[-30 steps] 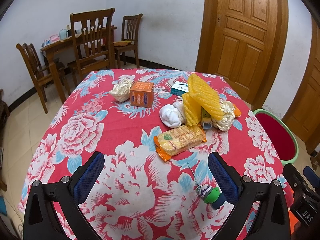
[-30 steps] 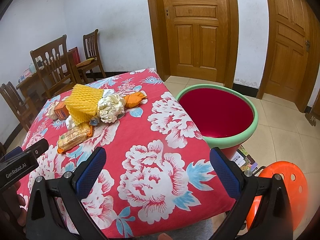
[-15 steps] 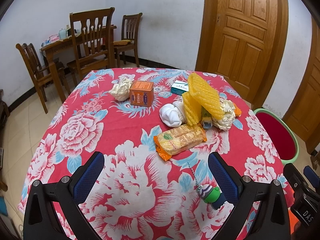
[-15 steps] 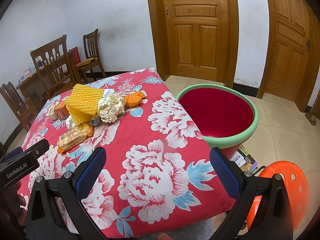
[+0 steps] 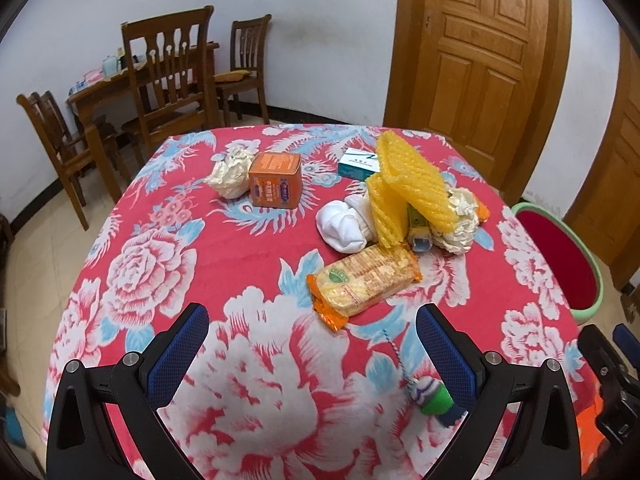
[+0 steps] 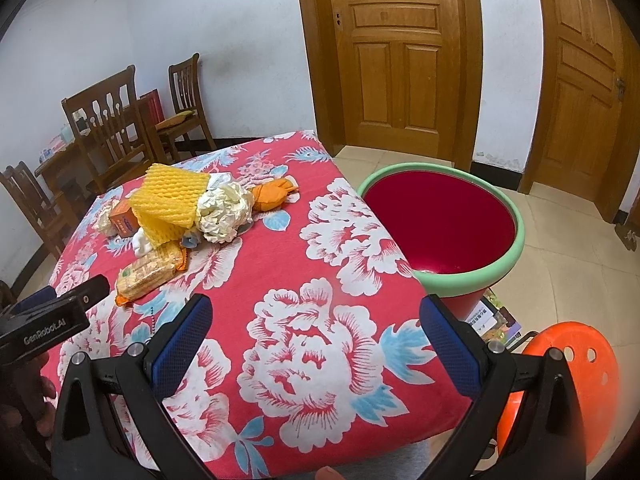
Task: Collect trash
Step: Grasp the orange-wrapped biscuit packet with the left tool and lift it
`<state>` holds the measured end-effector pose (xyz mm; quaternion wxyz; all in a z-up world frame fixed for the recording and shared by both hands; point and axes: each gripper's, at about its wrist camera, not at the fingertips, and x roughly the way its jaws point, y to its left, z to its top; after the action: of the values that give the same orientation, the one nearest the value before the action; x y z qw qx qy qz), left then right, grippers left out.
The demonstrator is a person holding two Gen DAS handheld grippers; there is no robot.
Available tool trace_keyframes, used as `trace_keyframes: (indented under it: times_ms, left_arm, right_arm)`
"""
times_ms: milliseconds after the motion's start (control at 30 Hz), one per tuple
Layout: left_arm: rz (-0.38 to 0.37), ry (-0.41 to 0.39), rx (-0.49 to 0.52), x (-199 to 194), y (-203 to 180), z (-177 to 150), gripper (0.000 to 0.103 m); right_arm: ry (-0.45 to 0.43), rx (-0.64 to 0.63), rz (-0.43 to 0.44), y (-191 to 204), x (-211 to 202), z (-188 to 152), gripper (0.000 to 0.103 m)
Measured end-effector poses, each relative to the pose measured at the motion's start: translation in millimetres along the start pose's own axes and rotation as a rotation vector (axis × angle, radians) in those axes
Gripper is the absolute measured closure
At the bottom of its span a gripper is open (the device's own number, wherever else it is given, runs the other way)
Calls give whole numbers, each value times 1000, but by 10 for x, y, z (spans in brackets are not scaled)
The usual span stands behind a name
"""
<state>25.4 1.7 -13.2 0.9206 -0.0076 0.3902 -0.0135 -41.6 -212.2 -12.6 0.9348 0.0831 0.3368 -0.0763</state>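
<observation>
While both tools hang spread and empty, the cracker pack (image 5: 362, 280) lies just ahead of the left tool (image 5: 312, 344) — long axis slanting up to the right. The right tool (image 6: 316, 332) is farther from it, nearer the bin (image 6: 516, 240).

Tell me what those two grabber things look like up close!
Both look alike. The left gripper and the right gripper each have a black plastic frame shaped like a wide fork, with silver screws and two fingers padded in bumpy blue rubber. From the right camera, the left one's black side shows white letters: "GenRobot.AI". No cables or sleeves show.

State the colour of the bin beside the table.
The bin is red with a pale green rim; the right wrist view shows it best.
</observation>
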Motion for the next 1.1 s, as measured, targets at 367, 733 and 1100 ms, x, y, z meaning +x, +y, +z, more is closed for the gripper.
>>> trace_keyframes:
  times_ms: [367, 733, 1100]
  left_arm:
    - [-15, 89, 92, 469, -79, 119, 0]
    - [-60, 111, 167, 686, -135, 209, 3]
    - [-148, 130, 210, 690, -241, 151, 38]
  right_arm:
    - [47, 23, -3, -81, 159, 8, 2]
    - [80, 28, -7, -86, 254, -14, 2]
    - [84, 29, -7, -78, 260, -25, 2]
